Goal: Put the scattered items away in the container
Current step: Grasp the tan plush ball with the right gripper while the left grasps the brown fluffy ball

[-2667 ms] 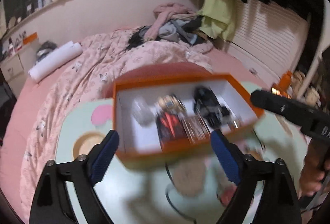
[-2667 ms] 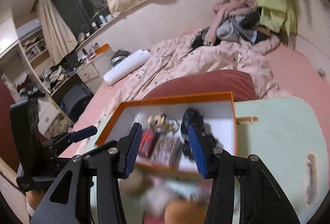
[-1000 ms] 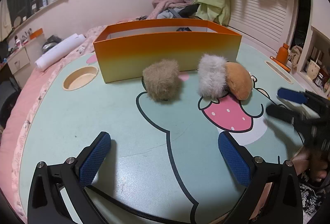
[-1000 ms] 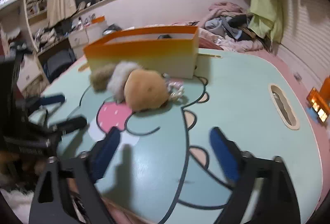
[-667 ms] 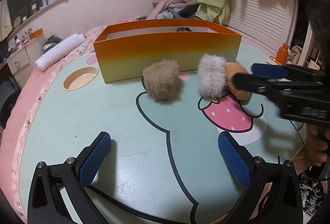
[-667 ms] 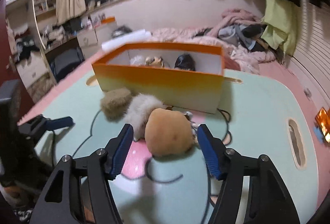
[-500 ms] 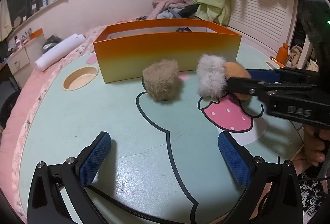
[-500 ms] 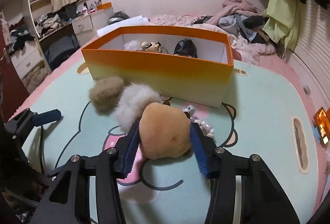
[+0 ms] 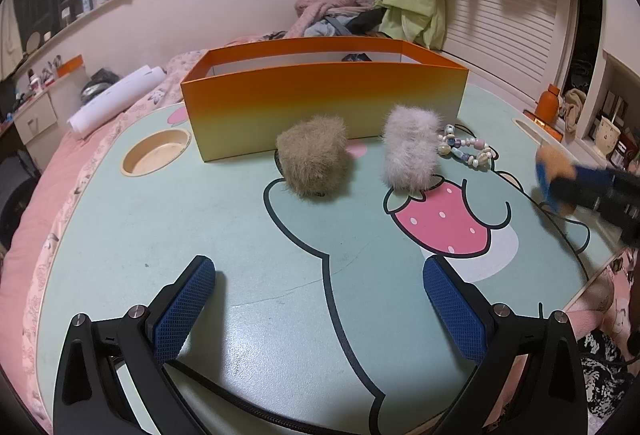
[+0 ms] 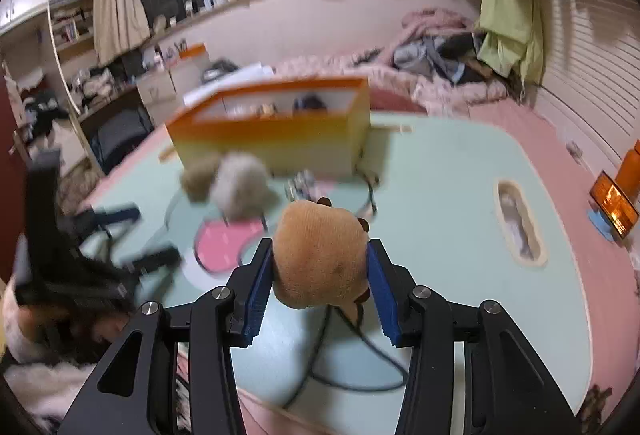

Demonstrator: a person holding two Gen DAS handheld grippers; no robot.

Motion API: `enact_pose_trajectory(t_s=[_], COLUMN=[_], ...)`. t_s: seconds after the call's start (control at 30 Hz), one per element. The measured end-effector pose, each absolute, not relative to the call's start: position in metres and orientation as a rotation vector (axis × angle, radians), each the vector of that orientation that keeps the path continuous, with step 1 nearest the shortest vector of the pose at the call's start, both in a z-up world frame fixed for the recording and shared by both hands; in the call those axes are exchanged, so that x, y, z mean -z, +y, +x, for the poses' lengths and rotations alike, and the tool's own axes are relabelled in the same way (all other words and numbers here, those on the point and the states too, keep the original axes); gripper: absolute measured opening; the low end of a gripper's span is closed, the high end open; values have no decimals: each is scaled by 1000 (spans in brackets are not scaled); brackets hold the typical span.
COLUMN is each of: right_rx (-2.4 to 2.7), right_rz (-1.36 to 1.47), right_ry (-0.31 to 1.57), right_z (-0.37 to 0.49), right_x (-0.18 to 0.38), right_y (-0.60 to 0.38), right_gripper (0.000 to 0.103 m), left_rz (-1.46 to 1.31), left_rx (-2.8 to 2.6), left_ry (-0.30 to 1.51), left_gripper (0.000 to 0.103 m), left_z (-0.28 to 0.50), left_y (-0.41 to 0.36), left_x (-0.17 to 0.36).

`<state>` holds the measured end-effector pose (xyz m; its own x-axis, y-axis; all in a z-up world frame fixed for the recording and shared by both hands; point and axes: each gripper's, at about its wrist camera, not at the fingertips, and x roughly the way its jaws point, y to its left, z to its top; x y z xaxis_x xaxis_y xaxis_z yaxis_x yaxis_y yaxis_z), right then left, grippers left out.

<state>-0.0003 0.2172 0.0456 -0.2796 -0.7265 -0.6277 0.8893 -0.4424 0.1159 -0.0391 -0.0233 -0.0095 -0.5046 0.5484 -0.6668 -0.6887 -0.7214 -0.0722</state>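
Your right gripper (image 10: 320,271) pinches the soft round tan plush toy (image 10: 320,255), lifted clear to reach the orange cardboard box (image 10: 276,127); your left gripper (image 9: 320,311) waits spread.

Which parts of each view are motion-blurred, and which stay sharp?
Right wrist view: the right tongs and the orange plush they clamp are sharp; the orange box, fluffy balls and table are smeared. Left wrist view: sharp throughout, left tongs included, except the blurred right tongs at the right edge.
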Motion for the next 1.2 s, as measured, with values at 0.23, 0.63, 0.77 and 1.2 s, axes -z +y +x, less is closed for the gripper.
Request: enact_pose_trajectory(t_s=[0.23,0.63,0.77,1.2], right_rx=[1942,2013,2024,2012], right_rz=[786,751,738,725], right_ry=[332,416,420,416], right_z=[4,12,14,15], right_x=[-27,-20,-20,-19], right_y=[210,193,195,198], right_gripper=[56,66,66,64], left_rz=[-890,-915,-950,-1025], left_rx=[-2226,-2203,-2211,-2085], left_ry=[262,146,245,347], left_gripper=[103,103,103,33], left_z=[-39,-71,-97,-118], left_y=[-23,-27,-8,36], left_x=[10,-27,-34,-10])
